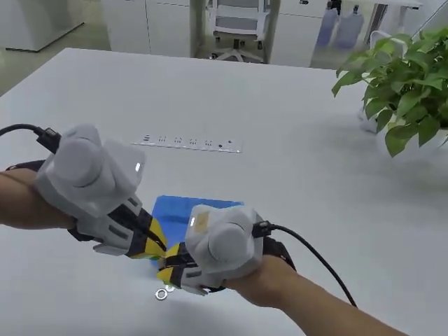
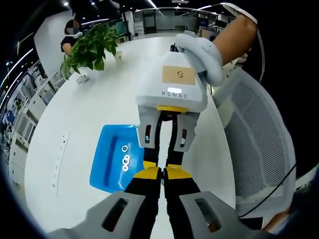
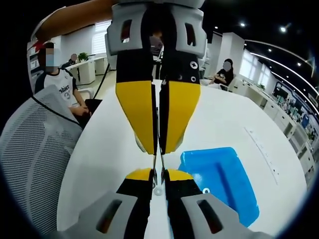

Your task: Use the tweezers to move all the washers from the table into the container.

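Note:
Thin metal tweezers [image 3: 156, 158] run between the two grippers, which meet tip to tip. My left gripper [image 2: 163, 175] is shut on the tweezers, its yellow pads pressed together. My right gripper [image 3: 158, 179] faces it and is shut on the same tweezers. The tweezers themselves are hidden in the head view, where the left gripper [image 1: 158, 245] and right gripper [image 1: 169, 269] meet at the near edge of the blue container [image 1: 183, 210]. One washer [image 1: 162, 294] lies on the table just below the right gripper. Between the right jaws I see a washer [image 3: 157, 190]. Washers [image 2: 125, 161] lie in the container [image 2: 107, 169].
A flush socket strip [image 1: 190, 143] sits in the white table beyond the container. A potted plant [image 1: 402, 84] stands at the far right. An office chair [image 1: 238, 24] is behind the table. A mesh chair back [image 2: 259, 149] is close beside the person.

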